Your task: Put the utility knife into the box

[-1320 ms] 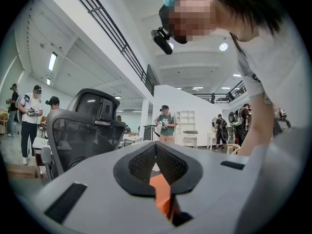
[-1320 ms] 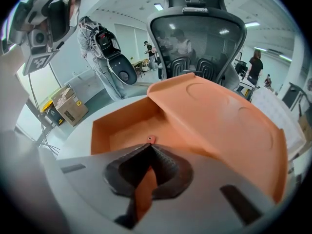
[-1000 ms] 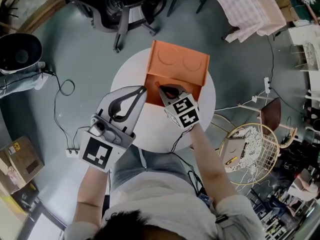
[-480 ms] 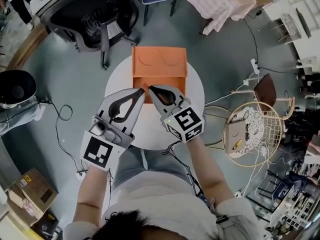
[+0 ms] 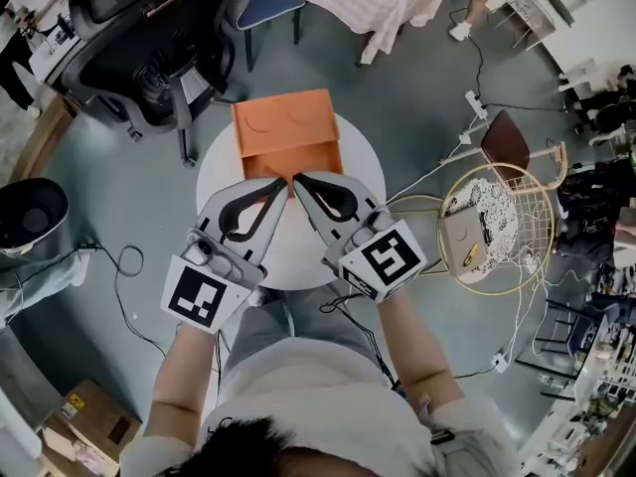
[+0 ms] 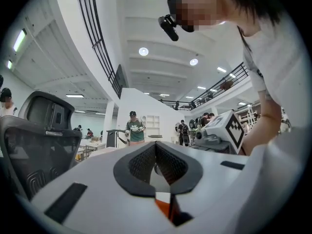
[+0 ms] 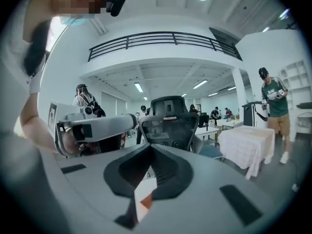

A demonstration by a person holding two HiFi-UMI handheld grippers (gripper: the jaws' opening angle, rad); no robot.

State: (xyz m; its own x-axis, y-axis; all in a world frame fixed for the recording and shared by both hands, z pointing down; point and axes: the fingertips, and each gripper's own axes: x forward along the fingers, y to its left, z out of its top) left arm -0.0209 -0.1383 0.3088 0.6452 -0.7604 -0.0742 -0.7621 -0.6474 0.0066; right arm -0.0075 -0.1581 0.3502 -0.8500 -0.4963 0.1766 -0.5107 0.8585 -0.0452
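left gripper point(image 5: 283, 181) closed, right gripper point(image 5: 299, 180) closed

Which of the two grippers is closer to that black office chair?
Left. The left gripper lies on the black office chair's side of the table; the right gripper lies beside it, farther away.

The box point(image 5: 286, 127) is showing plain orange against the white round surface point(image 5: 360, 167). The left gripper point(image 5: 281, 181) and the right gripper point(image 5: 298, 180) are both wearing pale grey shells with black linings on the jaws, each bearing a black-and-white square pattern. The floor point(image 5: 129, 217) is showing dull grey-green.
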